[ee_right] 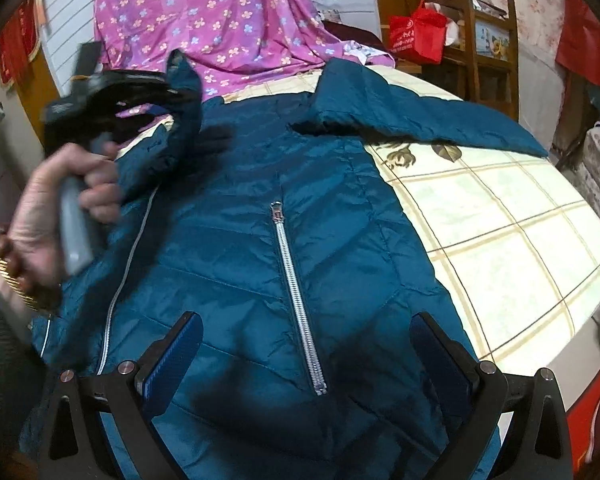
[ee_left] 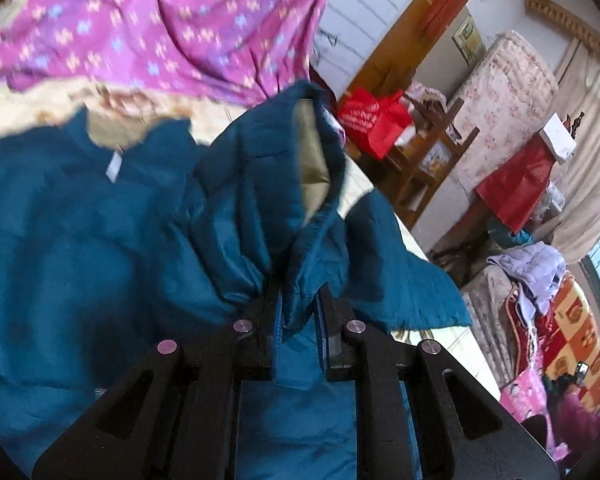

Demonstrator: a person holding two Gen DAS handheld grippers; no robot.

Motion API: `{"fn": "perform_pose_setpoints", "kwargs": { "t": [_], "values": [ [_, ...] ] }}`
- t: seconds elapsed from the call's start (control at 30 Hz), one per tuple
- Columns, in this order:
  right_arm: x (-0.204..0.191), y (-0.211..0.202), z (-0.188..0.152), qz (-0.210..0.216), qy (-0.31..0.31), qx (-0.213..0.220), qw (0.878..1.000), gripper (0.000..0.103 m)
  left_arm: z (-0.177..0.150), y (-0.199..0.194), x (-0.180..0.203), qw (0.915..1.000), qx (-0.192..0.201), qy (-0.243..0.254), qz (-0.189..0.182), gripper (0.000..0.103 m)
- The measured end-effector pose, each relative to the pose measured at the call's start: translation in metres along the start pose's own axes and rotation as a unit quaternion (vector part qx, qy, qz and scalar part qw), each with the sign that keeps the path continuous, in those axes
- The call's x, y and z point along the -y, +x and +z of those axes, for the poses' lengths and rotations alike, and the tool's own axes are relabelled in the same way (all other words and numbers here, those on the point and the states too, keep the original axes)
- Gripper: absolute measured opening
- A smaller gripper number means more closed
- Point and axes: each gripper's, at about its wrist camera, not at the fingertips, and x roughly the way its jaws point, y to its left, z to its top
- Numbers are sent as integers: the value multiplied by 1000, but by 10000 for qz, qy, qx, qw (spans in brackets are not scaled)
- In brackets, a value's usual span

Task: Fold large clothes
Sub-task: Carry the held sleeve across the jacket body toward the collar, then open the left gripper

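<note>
A teal puffer jacket (ee_right: 228, 240) lies front up on the bed, its silver pocket zipper (ee_right: 296, 292) running down the middle. My left gripper (ee_left: 296, 300) is shut on a bunched sleeve (ee_left: 260, 168), lifted so the tan lining of its cuff shows. In the right wrist view the same left gripper (ee_right: 172, 92) is at the upper left, held by a person's hand (ee_right: 60, 200), with the sleeve draped from it over the jacket's chest. My right gripper (ee_right: 306, 340) hovers open above the jacket's lower part, nothing between its blue pads (ee_right: 180, 344). The other sleeve (ee_right: 440, 120) stretches out to the right.
The cream checked bed sheet (ee_right: 500, 240) is bare to the right of the jacket. A purple flowered cloth (ee_right: 220, 20) lies heaped at the far side. Beyond the bed stand a wooden chair (ee_right: 488, 40) and a red bag (ee_right: 418, 36); piled clothes (ee_left: 532, 272) sit at the right.
</note>
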Motion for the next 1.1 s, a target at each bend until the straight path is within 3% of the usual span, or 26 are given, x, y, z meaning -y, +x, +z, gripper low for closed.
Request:
{"fn": "perform_pose_setpoints", "kwargs": {
  "t": [0.2, 0.43, 0.7, 1.1],
  "values": [
    [7, 5, 1, 53, 134, -74, 9999, 103, -27, 39, -8, 9962, -765, -325, 270, 15],
    [2, 7, 1, -36, 113, -102, 9999, 103, -42, 15, -1, 9923, -1166, -308, 287, 15],
    [-22, 4, 0, -153, -181, 68, 9997, 103, -62, -33, 1, 9904, -1366, -85, 213, 15],
    [-46, -19, -15, -372, -725, 494, 9954, 103, -59, -42, -7, 9896, -1167, -829, 101, 16]
  ]
}}
